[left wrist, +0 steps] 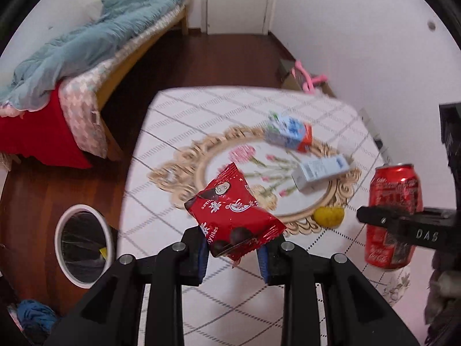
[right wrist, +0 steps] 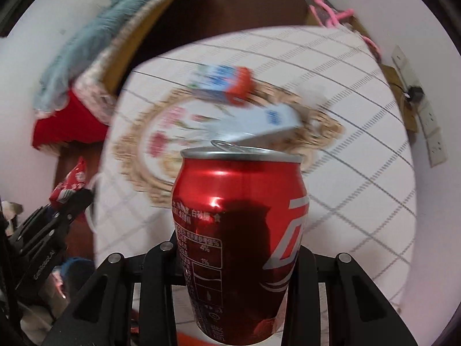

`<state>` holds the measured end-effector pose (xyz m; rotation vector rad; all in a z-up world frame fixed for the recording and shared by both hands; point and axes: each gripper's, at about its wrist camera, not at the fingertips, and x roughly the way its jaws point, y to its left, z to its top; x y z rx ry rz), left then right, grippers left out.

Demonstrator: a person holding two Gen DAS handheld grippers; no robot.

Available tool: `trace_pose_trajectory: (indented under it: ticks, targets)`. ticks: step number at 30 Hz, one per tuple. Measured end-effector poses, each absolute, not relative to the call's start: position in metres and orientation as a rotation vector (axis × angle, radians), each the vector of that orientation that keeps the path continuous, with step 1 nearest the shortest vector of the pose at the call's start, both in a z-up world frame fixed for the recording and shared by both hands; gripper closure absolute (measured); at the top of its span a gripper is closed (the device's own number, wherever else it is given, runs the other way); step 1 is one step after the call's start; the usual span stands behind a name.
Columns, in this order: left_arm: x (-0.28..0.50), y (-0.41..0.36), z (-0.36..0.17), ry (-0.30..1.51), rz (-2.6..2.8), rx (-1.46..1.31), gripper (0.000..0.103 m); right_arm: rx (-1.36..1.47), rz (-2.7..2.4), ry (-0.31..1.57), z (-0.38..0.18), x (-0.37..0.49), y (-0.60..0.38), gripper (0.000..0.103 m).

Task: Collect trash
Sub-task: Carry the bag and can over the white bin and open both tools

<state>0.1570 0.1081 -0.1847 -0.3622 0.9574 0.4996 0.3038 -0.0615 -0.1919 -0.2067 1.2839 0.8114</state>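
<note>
Bedroom floor of dark wood is showing around a table (left wrist: 161, 190) laid with a white checked cloth. Between the fingers of the left gripper (left wrist: 233, 255) a red snack bag (left wrist: 233, 216) is being pinched by its lower edge, sticking up and forward over the near table edge. The right gripper (right wrist: 239, 262) is clamping a red cola can (right wrist: 239, 239) upright, low on its body; in the left view that can (left wrist: 393, 216) is sitting well off to the left gripper's right. Both pieces look lifted and ready for dumping, so the step is probably the carry to the bin (left wrist: 83, 245), which is standing on the floor below and left of the left gripper, lined with a dark bag. To do this well, the bag should be swung clear of the table edge and centred over the opening before release, and the can kept upright in case of dregs. Ahead of both grippers, two cartons (left wrist: 288, 134) (left wrist: 321, 173) are lying on the floral mat, and a yellow fruit (left wrist: 328, 216) is sitting at its rim, just ahead and right of the left gripper. Nothing seems to be blocking the path; a bed (left wrist: 86, 66) is standing far left.
</note>
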Motion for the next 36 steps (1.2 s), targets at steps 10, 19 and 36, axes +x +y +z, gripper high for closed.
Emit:
trace_pose_trajectory:
  ticks: [10, 19, 36]
  targets:
    - [0.069, 0.185, -0.118, 0.822, 0.627, -0.369, 0.079, -0.180, 1.046, 1.207, -0.140, 0.223, 0.040, 0.065]
    - [-0.018, 0.271, -0.134, 0.829, 0.806, -0.420, 0.079, -0.252, 1.210, 1.255, -0.164, 0.133, 0.166, 0.065]
    - [-0.103, 0.402, -0.293, 1.043, 0.926, -0.692, 0.079, -0.448, 1.158, 1.501, -0.350, 0.059, 0.344, 0.065]
